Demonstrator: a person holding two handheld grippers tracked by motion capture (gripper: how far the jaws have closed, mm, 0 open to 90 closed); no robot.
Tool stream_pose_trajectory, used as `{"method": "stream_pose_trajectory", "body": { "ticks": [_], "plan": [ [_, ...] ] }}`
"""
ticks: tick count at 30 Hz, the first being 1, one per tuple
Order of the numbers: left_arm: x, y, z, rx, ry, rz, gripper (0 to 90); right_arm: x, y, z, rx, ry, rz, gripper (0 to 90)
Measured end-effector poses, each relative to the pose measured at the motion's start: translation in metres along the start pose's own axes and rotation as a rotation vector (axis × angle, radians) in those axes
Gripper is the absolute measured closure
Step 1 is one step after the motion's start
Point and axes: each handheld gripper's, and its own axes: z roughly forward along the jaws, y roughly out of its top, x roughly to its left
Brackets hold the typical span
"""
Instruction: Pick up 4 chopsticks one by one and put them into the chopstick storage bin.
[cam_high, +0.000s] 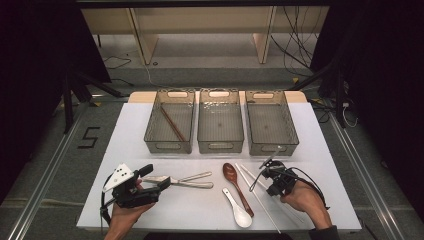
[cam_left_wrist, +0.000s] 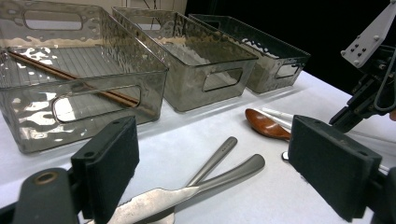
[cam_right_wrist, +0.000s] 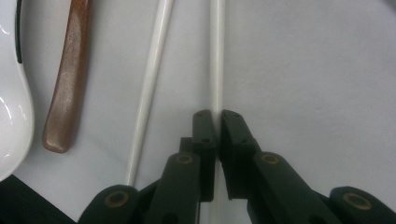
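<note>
My right gripper (cam_high: 265, 186) (cam_right_wrist: 215, 116) points down at the white table cover, shut on one white chopstick (cam_right_wrist: 216, 56). A second white chopstick (cam_right_wrist: 152, 79) lies just to its left, free. Both chopsticks (cam_high: 257, 197) run diagonally across the mat. A brown wooden spoon (cam_high: 232, 175) (cam_right_wrist: 70, 84) and a white ceramic spoon (cam_high: 239, 212) (cam_right_wrist: 11, 116) lie beside them. My left gripper (cam_high: 155, 176) (cam_left_wrist: 212, 154) stands open, low over a metal knife (cam_high: 192, 184) (cam_left_wrist: 163, 200) and another metal handle (cam_left_wrist: 212, 161), its pads clear of both.
Three clear grey bins (cam_high: 169, 146) (cam_high: 220, 146) (cam_high: 272, 147) stand in a row at the back of the mat. The left bin holds brown chopsticks (cam_high: 172, 124) (cam_left_wrist: 70, 77). The other two look empty. Bare mat lies between the bins and the cutlery.
</note>
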Motion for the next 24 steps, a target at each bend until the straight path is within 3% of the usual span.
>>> {"method": "stream_pose_trajectory", "body": {
  "ticks": [15,24],
  "plan": [
    [0.000,0.000,0.000,-0.004,0.002,-0.005,15.9,-0.002,-0.002,-0.009,-0.042,-0.006,-0.003,85.5],
    [0.001,0.000,0.000,-0.002,0.004,-0.005,15.9,0.000,-0.001,-0.025,-0.112,0.023,-0.019,85.5]
  ]
}}
